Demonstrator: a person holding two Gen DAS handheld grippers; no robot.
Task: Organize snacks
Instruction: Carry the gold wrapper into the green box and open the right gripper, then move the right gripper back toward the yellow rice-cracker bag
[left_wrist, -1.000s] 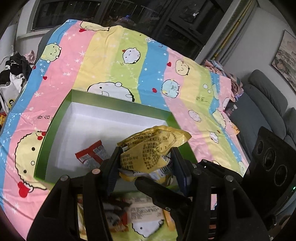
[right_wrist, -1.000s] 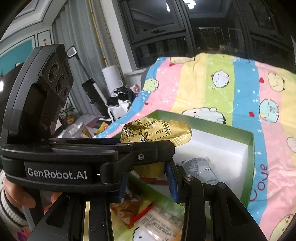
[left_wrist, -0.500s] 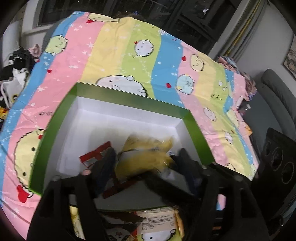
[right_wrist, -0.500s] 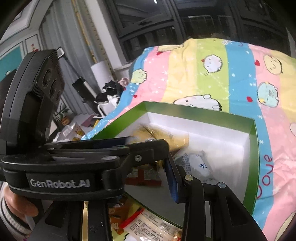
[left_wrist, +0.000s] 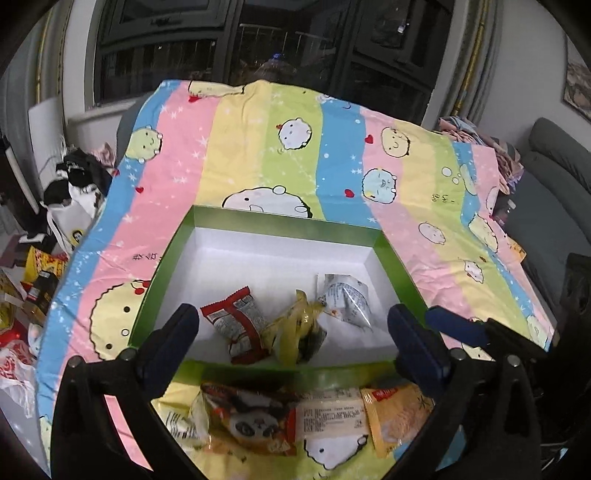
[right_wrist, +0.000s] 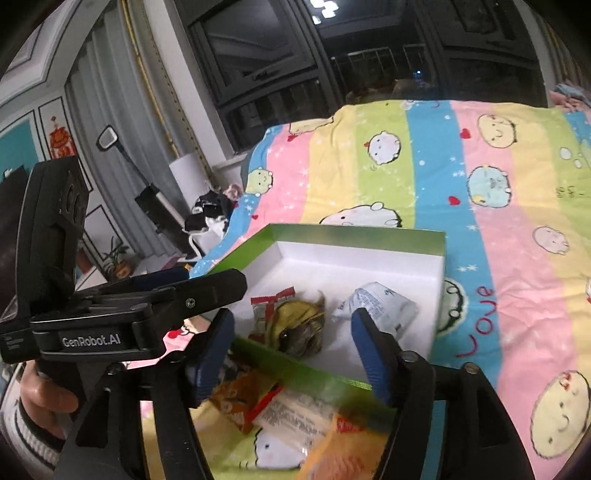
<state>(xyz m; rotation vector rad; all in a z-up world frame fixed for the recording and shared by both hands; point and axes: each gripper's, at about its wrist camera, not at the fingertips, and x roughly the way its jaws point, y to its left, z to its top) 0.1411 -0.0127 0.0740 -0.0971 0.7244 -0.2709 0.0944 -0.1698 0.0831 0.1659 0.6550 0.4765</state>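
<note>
A green box (left_wrist: 399, 273) with a white inside lies on the striped cartoon cloth. In it lie a red packet (left_wrist: 236, 325), a crumpled yellow packet (left_wrist: 295, 332) and a white packet (left_wrist: 343, 299). My left gripper (left_wrist: 295, 343) hangs just above the box's near edge with its jaws opening wide. The yellow packet lies below and beyond them, untouched. My right gripper (right_wrist: 291, 354) is close beside it on the right, its jaws also opening and holding nothing. The right wrist view shows the yellow packet (right_wrist: 299, 325) loose on the box floor (right_wrist: 369, 273).
Between the box and me, more snacks lie on the cloth: a panda packet (left_wrist: 251, 421), a white-labelled packet (left_wrist: 332, 417) and an orange packet (left_wrist: 395, 413). Bags and clutter (left_wrist: 33, 280) crowd the floor at left. A grey sofa (left_wrist: 554, 155) stands at right.
Both grippers were shut on the yellow packet above the box. It came down into the box, both sets of jaws opened, and the packet now lies free inside.
</note>
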